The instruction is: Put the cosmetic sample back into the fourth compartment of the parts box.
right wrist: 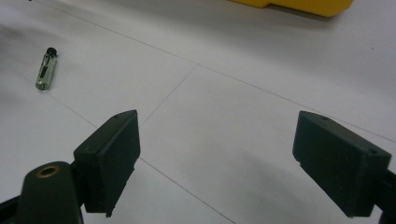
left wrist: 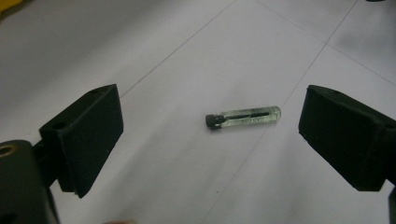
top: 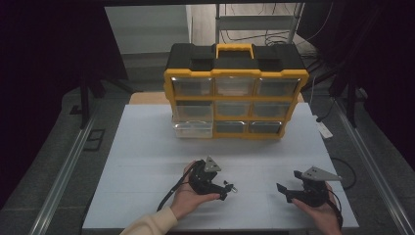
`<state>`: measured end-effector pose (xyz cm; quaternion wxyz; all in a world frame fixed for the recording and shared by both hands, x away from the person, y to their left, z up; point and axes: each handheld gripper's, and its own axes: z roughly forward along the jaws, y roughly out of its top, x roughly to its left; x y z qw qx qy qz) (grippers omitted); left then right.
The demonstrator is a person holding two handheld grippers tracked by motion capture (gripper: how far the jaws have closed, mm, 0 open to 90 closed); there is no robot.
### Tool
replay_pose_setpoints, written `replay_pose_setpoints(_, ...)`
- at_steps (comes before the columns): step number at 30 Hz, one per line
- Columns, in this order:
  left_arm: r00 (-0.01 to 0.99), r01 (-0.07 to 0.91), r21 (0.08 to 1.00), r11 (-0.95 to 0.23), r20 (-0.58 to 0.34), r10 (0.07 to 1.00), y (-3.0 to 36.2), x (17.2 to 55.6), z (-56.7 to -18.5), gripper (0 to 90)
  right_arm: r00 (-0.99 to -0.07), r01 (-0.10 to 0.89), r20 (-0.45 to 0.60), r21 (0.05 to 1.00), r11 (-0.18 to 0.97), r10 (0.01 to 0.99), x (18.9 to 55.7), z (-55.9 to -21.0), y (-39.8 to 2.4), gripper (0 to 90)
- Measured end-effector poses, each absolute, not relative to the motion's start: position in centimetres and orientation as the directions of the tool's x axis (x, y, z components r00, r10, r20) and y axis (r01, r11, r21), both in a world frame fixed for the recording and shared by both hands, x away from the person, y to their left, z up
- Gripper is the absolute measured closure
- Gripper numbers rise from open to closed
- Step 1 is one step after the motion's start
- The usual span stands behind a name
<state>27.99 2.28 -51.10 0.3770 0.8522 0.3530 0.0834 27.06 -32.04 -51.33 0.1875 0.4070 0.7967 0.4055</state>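
Lying flat on the white table [top: 147,147], a small clear vial [left wrist: 244,117] with a black cap rests near the front edge, just right of the left gripper [top: 226,188] and well apart from the right gripper [top: 288,183]. In the left gripper view the vial sits between the two black jaws, which stand wide apart and touch nothing; its capped end points left in that view and a dark stem shows inside the glass. The right gripper view shows the same vial [right wrist: 46,69] far off to the upper left, with that gripper's jaws also spread wide over bare table. At the far side of the table stands a yellow and black organiser case [top: 236,93] with clear drawers in three rows; its lower left drawer [top: 193,129] is pulled forward a little.
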Motion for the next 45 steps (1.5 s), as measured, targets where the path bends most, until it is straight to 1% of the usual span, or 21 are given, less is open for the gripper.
replay_pose_setpoints(21,0.758,0.540,0.669,-0.511,-0.123,0.640,0.5,27.8,-52.3,5.8,-0.600,0.496,0.026,0.796,0.347,0.799,27.0,-51.4,-32.0,16.1)
replay_pose_setpoints(45,0.721,0.580,0.630,-0.517,-0.101,0.685,-1.1,27.9,-53.4,5.5,-0.599,0.499,0.020,0.791,0.354,0.801,27.0,-51.4,-31.9,16.2)
